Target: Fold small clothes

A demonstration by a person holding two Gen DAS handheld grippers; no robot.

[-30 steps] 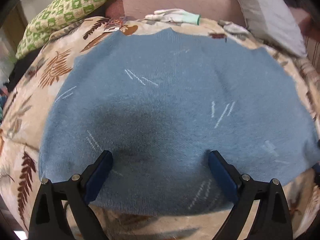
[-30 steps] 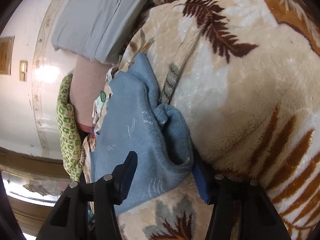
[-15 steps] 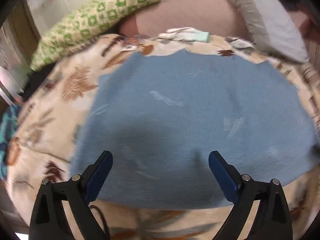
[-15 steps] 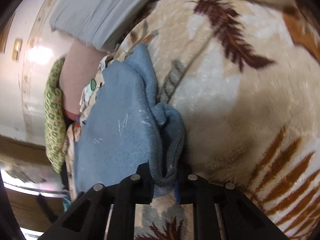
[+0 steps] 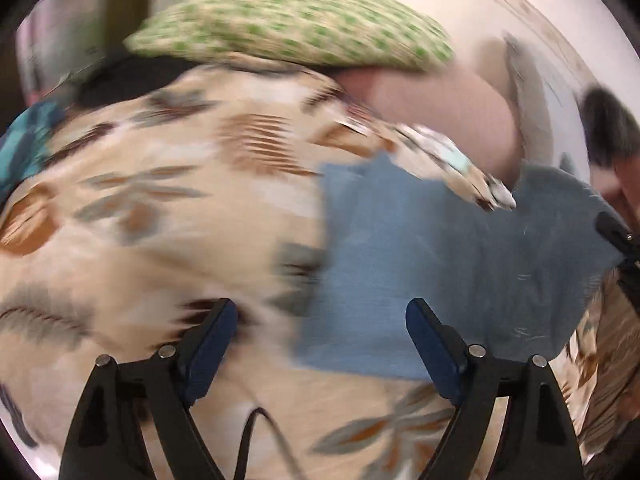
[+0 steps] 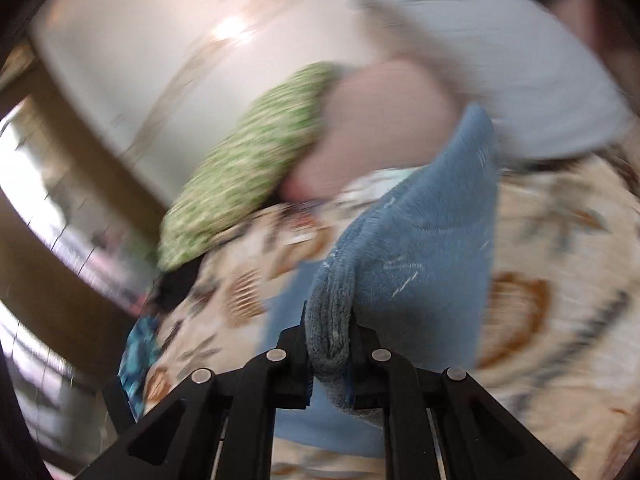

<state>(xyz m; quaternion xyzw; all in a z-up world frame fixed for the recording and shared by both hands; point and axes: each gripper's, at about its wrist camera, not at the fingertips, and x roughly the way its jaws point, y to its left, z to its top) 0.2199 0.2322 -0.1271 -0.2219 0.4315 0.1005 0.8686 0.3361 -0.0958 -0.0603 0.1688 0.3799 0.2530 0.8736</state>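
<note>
Jaws: right gripper (image 6: 329, 354) clamped on a bunched edge of the blue garment (image 5: 440, 264), lifted off the bed, likely to carry it over for a fold; left gripper (image 5: 320, 344) jaws wide, holding nothing, over the blanket (image 5: 160, 200) beside the garment's near edge; green pillow (image 5: 292, 28) beyond; both views blurred.

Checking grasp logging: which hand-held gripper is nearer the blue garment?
Right. The right hand-held gripper is clamped on the blue garment's bunched edge; the left hand-held gripper hangs open at its left edge, gripping nothing.
</note>
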